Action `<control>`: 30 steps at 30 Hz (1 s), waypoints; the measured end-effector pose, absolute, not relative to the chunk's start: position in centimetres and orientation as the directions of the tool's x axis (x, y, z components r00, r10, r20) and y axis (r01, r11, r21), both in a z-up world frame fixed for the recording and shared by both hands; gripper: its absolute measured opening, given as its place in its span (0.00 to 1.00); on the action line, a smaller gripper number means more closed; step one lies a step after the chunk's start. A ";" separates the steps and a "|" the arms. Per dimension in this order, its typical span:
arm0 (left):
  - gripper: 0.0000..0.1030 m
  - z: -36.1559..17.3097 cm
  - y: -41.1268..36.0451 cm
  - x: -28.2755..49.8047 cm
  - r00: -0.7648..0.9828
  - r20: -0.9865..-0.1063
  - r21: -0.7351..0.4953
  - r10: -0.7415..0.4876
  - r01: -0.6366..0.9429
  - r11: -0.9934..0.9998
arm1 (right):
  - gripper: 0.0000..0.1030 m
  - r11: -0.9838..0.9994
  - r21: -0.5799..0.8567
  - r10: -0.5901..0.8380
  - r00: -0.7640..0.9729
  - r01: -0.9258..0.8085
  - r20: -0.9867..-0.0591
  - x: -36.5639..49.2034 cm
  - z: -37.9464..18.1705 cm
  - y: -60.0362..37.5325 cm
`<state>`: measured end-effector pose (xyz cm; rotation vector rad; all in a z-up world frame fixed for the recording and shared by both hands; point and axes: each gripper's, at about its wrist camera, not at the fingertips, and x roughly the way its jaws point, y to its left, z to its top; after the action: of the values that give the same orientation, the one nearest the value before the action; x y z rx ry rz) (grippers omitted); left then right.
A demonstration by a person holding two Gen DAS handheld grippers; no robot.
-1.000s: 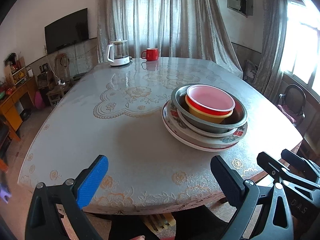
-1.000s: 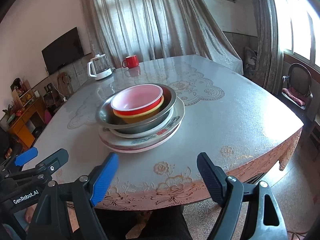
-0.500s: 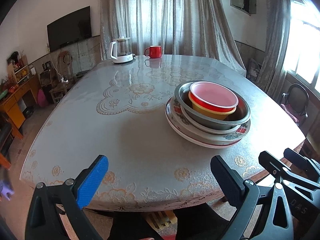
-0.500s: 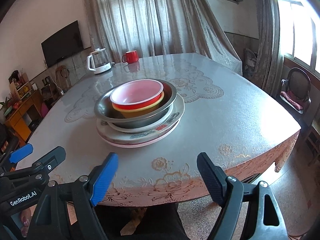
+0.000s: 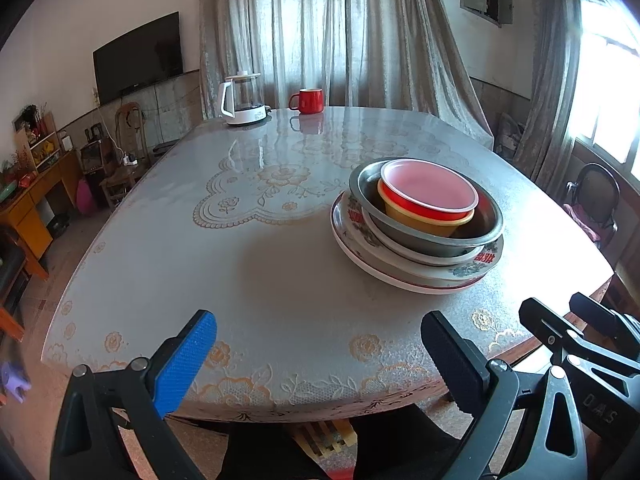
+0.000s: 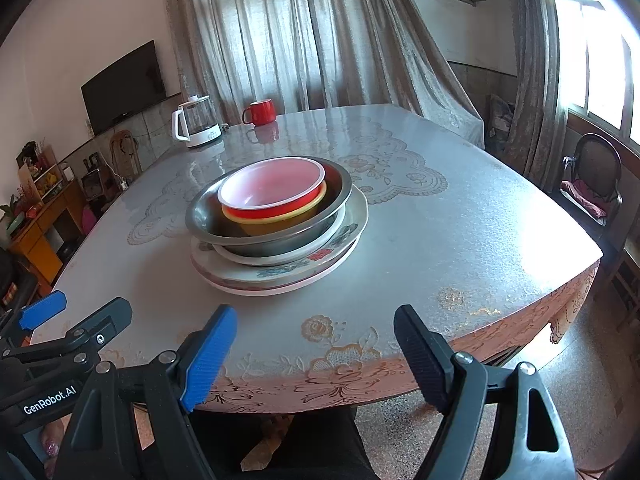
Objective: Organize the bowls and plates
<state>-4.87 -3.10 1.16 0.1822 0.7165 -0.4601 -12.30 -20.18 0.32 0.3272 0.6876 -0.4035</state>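
One stack is all the dishes here: big patterned plates at the bottom, a smaller white plate on those, a metal bowl on that, then a yellow bowl with a red bowl nested in it. It sits on the table toward the near edge, well away from the kettle and mug at the far side.

Honestly this fits two stories: everything already nested biggest to smallest and the job's wrapped up, or a mixed pile waiting to be split into plates and bowls. Can't call it from one look, so no specific move from me. If anything does get lifted, my guess is the plastic bowls are light and might stick together, and the metal one would slide on the glazed plate, so grab rims squarely and lift straight up, not sideways.

Both claws are spread wide and carrying nothing. Left gripper hangs over the near table edge, off to the stack's left, touching nothing. Right gripper is the same deal, fingers apart, pointed at the stack but clear of it.
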 end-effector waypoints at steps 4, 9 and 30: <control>1.00 1.0 -3.1 -4.8 0.659 -0.671 0.006 -0.339 0.463 0.886 | 0.80 0.873 0.159 -0.248 0.702 0.460 -0.668 -12.3 0.3 -20.2; 1.00 1.0 -3.1 -4.8 0.659 -0.671 0.010 -0.339 0.466 0.885 | 0.80 0.870 0.159 -0.251 0.698 0.466 -0.670 -12.4 0.2 -20.3; 1.00 0.8 -3.2 -4.9 0.659 -0.672 0.017 -0.338 0.471 0.882 | 0.80 0.871 0.159 -0.249 0.698 0.464 -0.671 -12.2 0.2 -20.4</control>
<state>-4.86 -3.20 0.85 0.1970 0.7181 -0.4612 -12.20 -20.36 0.17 0.3306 0.6914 -0.4055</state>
